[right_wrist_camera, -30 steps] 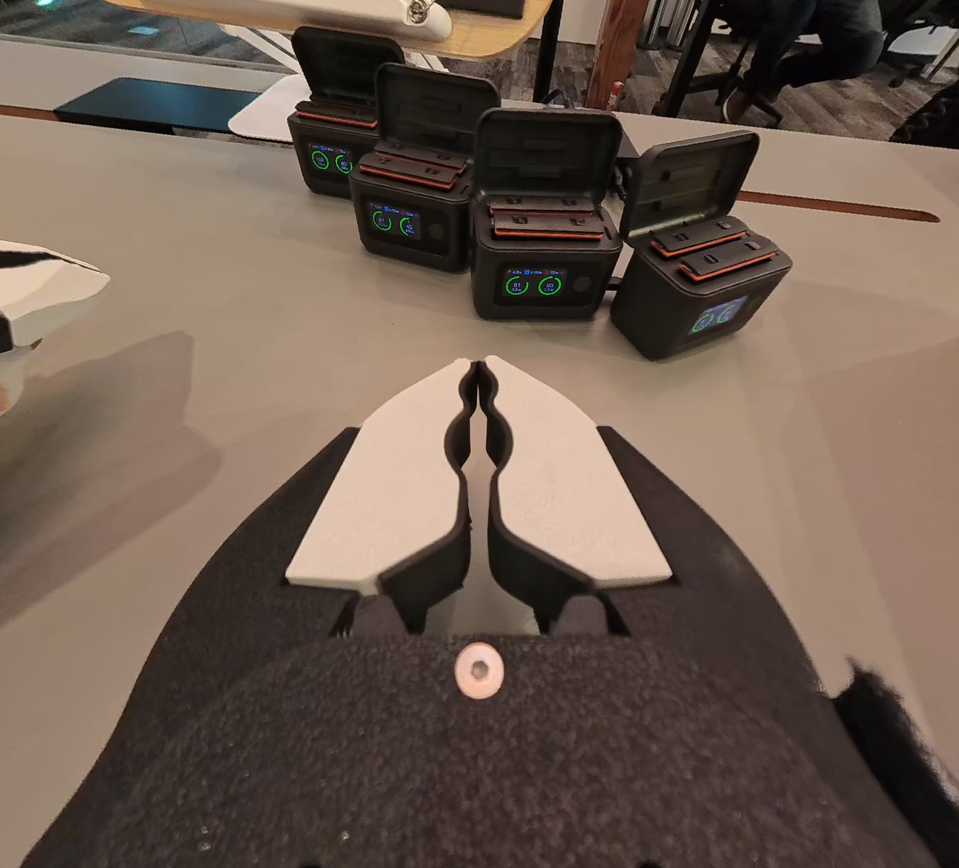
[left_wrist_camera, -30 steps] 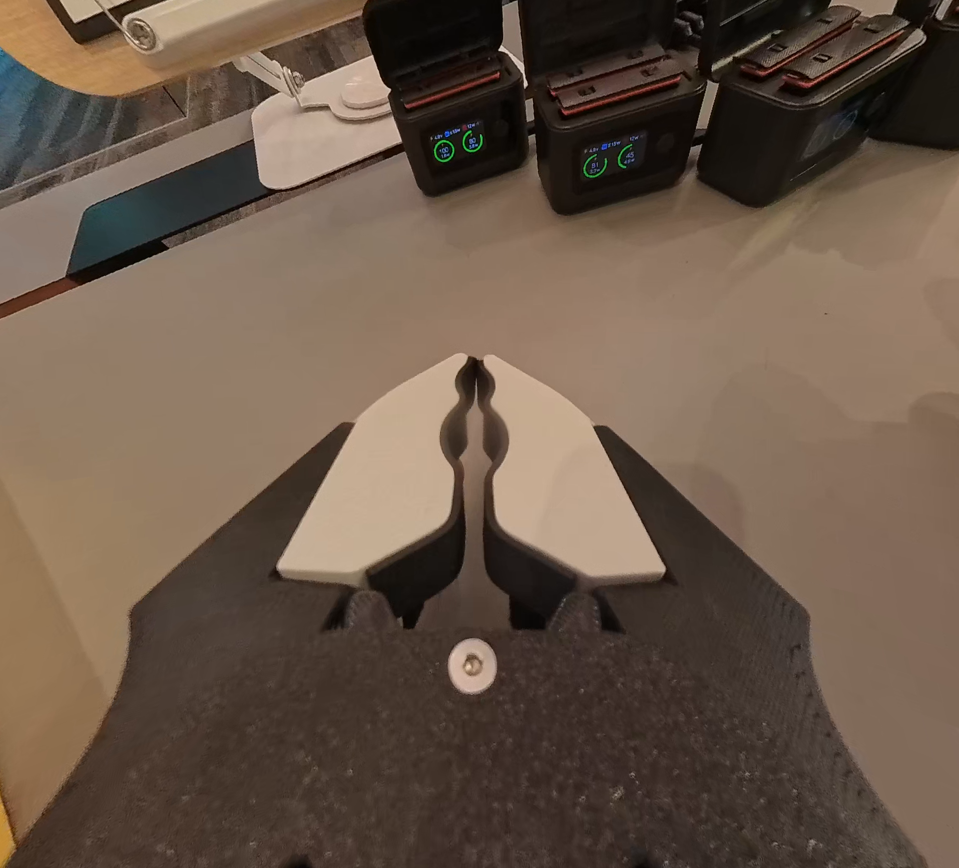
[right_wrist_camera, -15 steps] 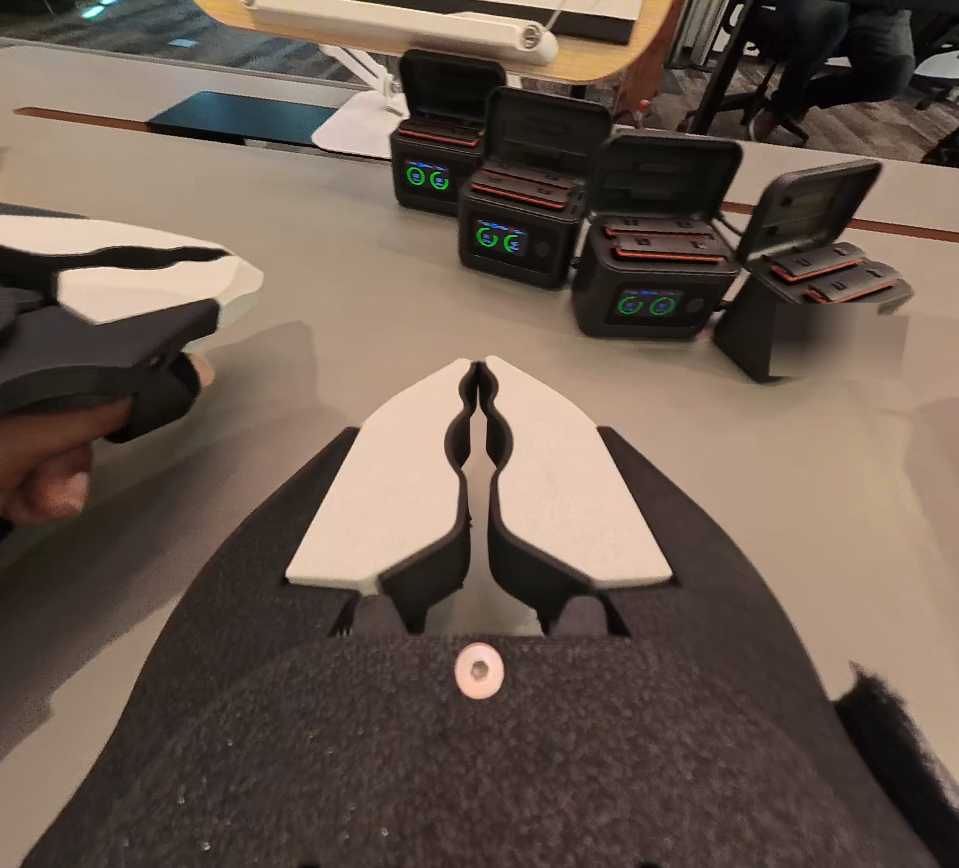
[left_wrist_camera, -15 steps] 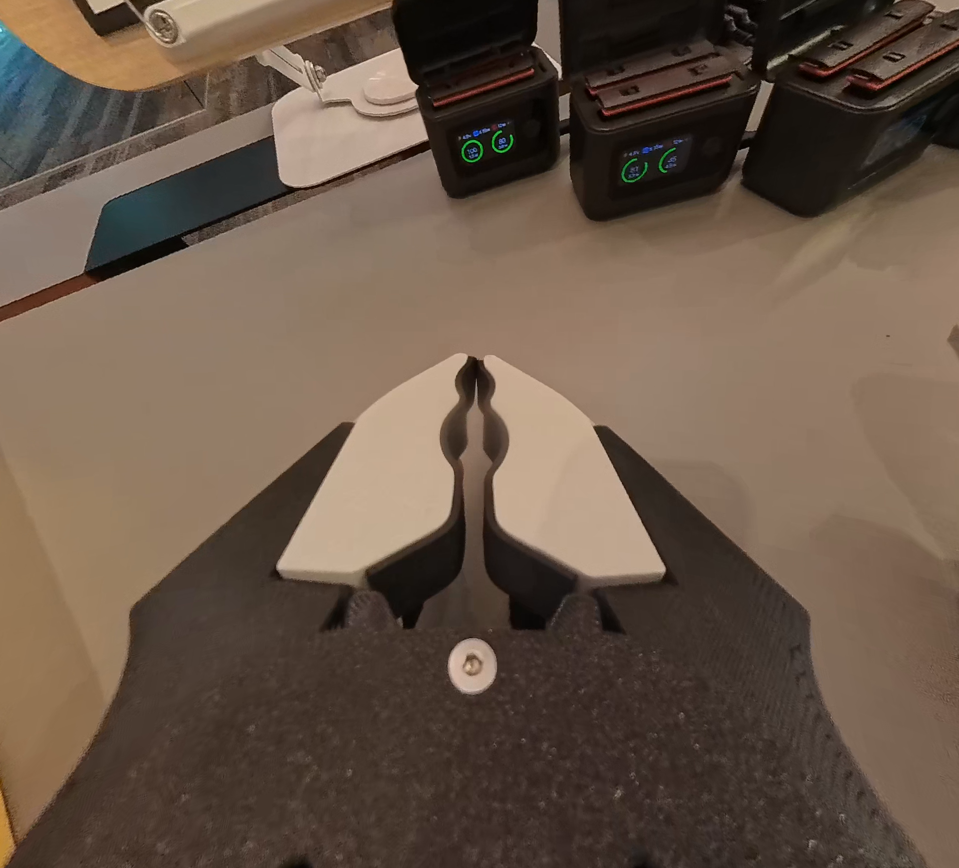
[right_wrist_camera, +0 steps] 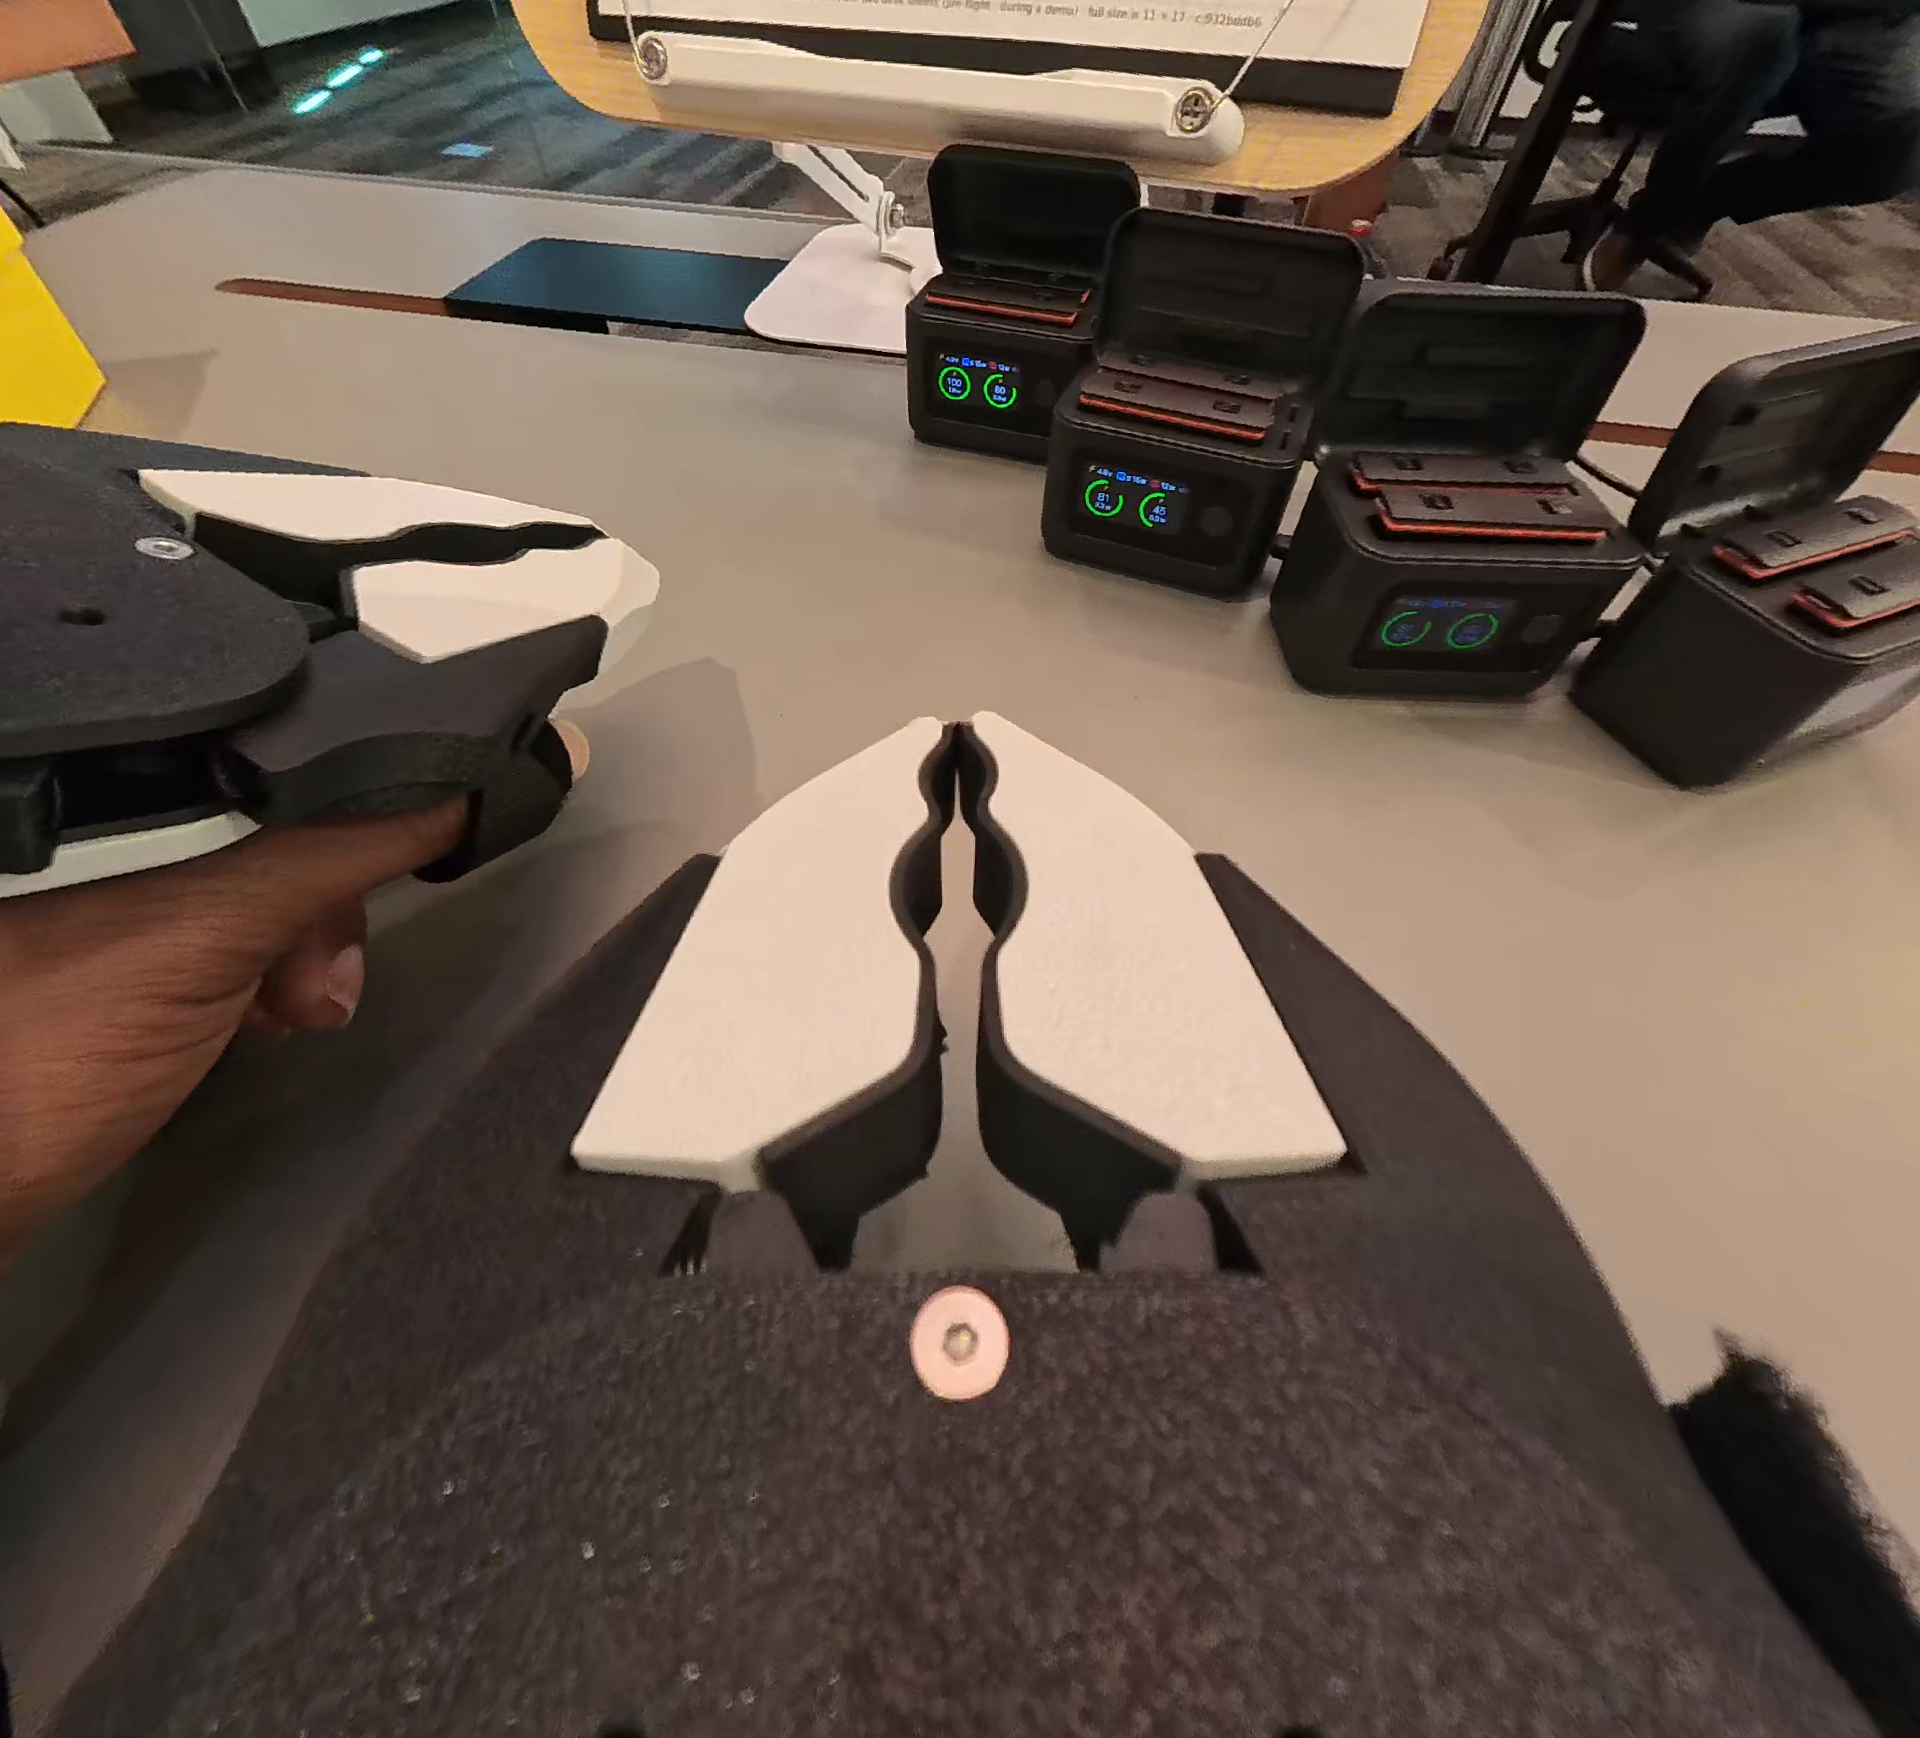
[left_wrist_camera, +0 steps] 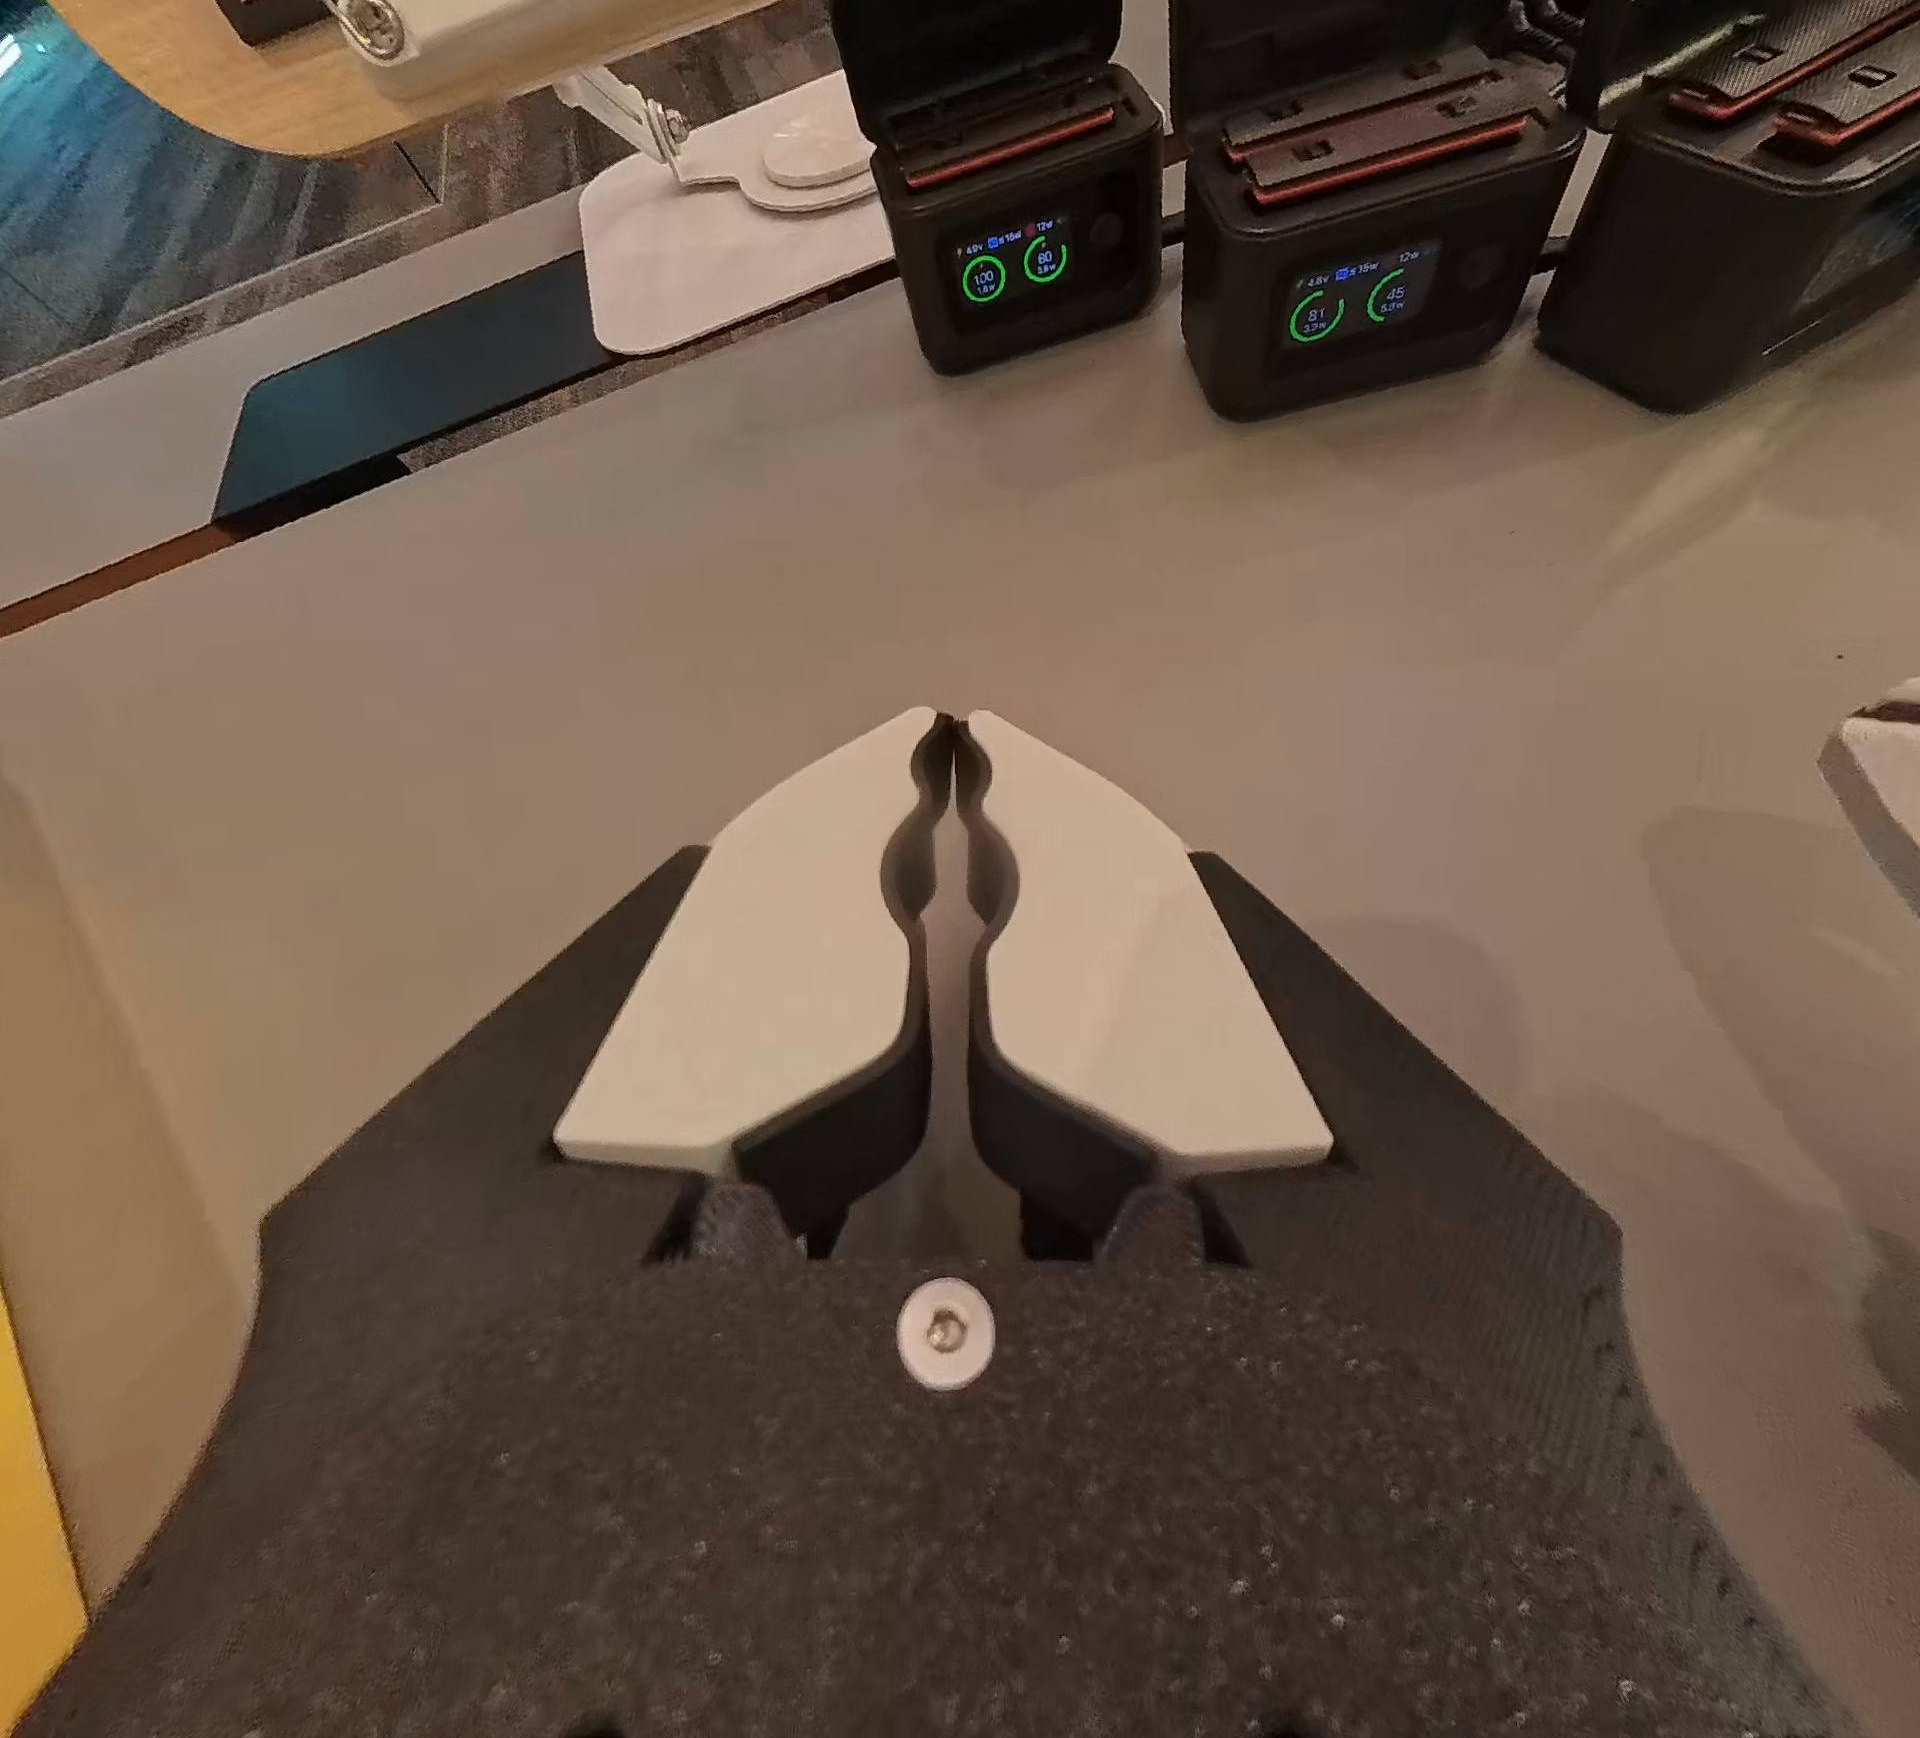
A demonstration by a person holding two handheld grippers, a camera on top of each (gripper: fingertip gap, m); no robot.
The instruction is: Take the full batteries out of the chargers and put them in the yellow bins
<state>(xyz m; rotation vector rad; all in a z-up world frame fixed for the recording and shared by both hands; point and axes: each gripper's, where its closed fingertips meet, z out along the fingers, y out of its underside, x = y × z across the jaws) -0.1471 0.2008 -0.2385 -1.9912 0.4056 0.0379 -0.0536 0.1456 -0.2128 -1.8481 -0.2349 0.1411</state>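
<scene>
Grey worktop [right_wrist_camera: 1351,909] carries four open chargers [right_wrist_camera: 1174,493] with batteries [right_wrist_camera: 1179,410] seated inside, well ahead of both clenched, empty hand-held grippers, left [left_wrist_camera: 953,732] and right [right_wrist_camera: 958,732]; yellow bin [right_wrist_camera: 42,348] far left.

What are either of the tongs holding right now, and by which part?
Nothing. The left tongs and right tongs are both shut on empty air above the table; the batteries sit in the chargers.

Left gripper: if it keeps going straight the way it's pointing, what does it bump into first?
Probably the leftmost charger. The left gripper is shut and points across bare table toward that black box with its lid up. Nothing lies between them, though depth is hard to judge, so it could slip just past its left side.
</scene>
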